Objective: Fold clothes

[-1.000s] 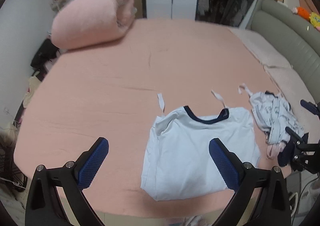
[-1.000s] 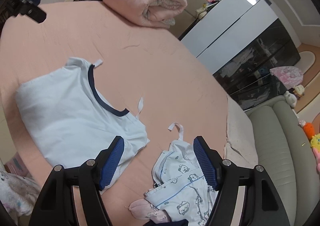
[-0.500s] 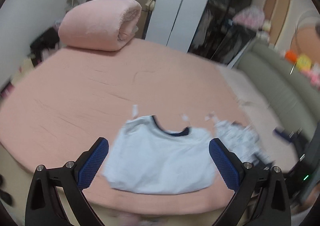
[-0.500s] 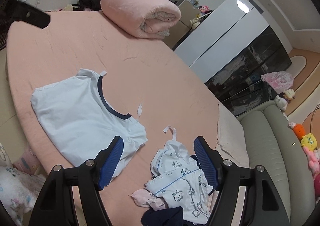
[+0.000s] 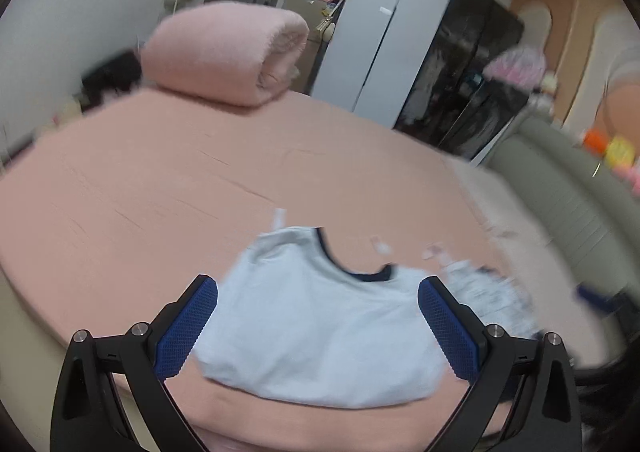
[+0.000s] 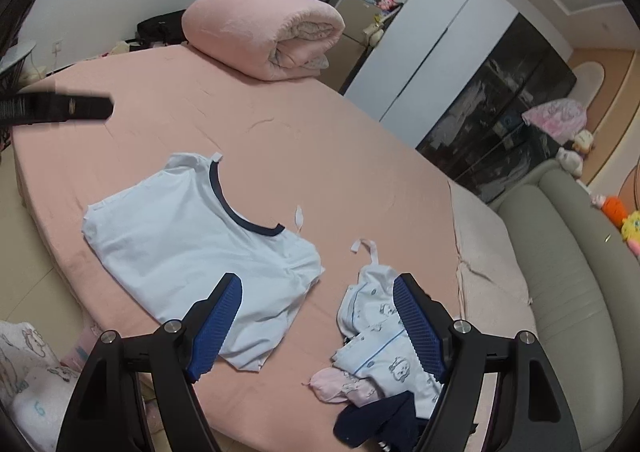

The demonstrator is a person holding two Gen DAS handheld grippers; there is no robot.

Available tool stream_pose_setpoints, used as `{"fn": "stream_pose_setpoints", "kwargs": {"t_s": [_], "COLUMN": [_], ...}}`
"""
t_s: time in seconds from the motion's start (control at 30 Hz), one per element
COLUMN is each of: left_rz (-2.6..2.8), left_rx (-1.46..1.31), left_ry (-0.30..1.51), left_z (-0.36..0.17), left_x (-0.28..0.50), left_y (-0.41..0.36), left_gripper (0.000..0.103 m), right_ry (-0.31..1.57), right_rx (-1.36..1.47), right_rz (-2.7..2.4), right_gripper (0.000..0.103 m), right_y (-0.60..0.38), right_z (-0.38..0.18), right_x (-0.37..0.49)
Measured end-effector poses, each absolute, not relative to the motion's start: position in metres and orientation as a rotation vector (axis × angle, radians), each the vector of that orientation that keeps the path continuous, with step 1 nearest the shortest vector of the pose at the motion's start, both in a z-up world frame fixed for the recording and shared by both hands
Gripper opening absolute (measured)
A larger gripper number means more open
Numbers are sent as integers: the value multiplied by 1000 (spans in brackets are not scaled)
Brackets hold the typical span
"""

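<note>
A pale blue garment with a navy neckline (image 6: 192,244) lies folded flat near the front edge of the pink bed (image 6: 280,139). The left wrist view shows the same garment (image 5: 320,316), blurred. Beside it on the right sits a heap of small clothes (image 6: 384,332): a white printed piece, a pink piece (image 6: 344,388) and a navy piece (image 6: 380,420). My left gripper (image 5: 318,328) hangs open above the garment, holding nothing. My right gripper (image 6: 318,326) is open too, over the gap between garment and heap. The left gripper's finger (image 6: 56,107) pokes in at the far left of the right wrist view.
A rolled pink blanket (image 6: 264,35) lies at the far end of the bed. A grey-green padded headboard (image 6: 568,276) with soft toys runs along the right. A white and dark wardrobe (image 6: 440,51) stands behind. The floor drops off at the bed's front edge.
Both grippers have lifted and pulled back from the bed; the garment and heap now look smaller and lower in view. The left view tilted up and is blurred by motion. The clothes have not moved.
</note>
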State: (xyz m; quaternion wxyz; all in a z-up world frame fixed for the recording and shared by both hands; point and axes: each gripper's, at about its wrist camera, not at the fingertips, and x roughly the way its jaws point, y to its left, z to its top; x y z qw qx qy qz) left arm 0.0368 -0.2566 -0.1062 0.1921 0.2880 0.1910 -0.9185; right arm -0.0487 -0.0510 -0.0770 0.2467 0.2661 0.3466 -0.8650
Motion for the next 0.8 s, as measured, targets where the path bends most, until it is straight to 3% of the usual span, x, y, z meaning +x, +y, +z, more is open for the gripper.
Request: {"fn": "stream_pose_setpoints", "kwargs": {"t_s": [0.2, 0.4, 0.57, 0.8], "left_rz": [-2506, -2416, -2386, -2376], "left_rx": [920, 1023, 1075, 1077], "left_ry": [326, 208, 144, -90], "left_z": [-135, -163, -175, -177], "left_x": [26, 21, 17, 5], "left_y": [-243, -237, -232, -204], "left_gripper": [102, 102, 102, 102], "right_ry": [877, 686, 548, 433], "right_rx": [812, 983, 1111, 1169], "right_rz": [-2391, -2408, -2395, -2348], "right_gripper": [78, 78, 78, 78], "right_y": [-39, -21, -11, -10], "right_z": [-89, -111, -138, -158], "right_x": [-52, -56, -55, -56]}}
